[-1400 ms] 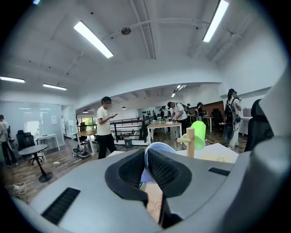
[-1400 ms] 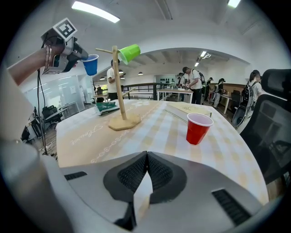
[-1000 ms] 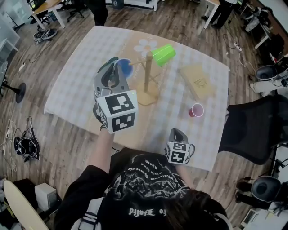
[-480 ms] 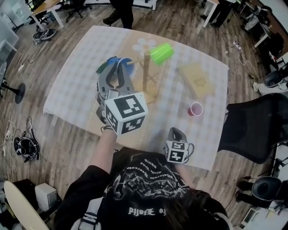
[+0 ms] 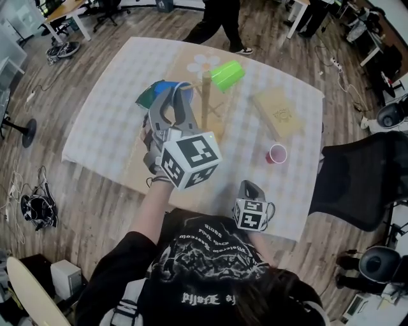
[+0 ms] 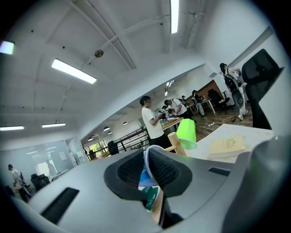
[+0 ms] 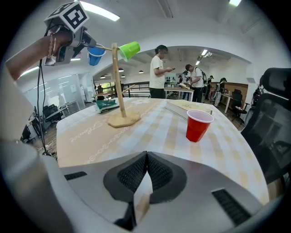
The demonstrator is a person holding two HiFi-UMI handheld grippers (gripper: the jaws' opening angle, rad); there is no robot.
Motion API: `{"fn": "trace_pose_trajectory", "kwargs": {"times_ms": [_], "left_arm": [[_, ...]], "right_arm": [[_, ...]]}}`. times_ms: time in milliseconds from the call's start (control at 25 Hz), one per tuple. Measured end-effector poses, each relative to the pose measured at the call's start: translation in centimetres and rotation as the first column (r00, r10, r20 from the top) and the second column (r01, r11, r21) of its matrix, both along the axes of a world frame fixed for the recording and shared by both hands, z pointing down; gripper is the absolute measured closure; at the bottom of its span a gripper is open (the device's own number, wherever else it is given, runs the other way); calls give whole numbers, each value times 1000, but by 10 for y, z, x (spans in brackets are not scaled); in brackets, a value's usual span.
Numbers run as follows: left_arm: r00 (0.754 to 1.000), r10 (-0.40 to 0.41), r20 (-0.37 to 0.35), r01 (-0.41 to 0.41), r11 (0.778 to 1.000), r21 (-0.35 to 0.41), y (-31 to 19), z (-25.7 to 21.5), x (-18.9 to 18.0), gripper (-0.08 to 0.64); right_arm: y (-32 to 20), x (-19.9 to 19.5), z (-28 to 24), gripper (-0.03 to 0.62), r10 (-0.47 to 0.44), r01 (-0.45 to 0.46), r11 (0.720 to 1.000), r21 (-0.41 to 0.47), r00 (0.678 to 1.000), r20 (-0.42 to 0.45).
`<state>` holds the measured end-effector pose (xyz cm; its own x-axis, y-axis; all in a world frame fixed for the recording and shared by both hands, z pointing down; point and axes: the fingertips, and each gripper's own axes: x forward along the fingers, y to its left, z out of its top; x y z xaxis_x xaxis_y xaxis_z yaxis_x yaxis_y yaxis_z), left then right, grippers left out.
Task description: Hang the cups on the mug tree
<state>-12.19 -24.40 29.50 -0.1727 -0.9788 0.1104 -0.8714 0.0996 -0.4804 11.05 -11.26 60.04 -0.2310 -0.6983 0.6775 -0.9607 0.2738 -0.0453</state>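
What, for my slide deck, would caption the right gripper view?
Left gripper holds a blue cup by the mug tree, a green cup already hung, a red cup standing on the table.

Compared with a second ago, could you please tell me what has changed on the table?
The left gripper, jaws clamped on the blue cup, carried it rightward in the head view toward the mug tree, rolling slightly. A person in the background walked right. The right gripper, shut and empty, the green cup and the red cup stayed put.
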Motion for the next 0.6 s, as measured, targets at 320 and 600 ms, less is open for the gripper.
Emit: {"fn": "trace_pose_trajectory", "kwargs": {"times_ms": [320,600], "left_arm": [[991,30,132,-30,1000,2,0,2,22,515],[986,45,158,-48,999,10,-3,3,34,511]], "right_arm": [[1,-2,0,584,-11,11,1000,3,1000,-1],[1,5,1,583,15,-15,1000,2,1000,15]]}}
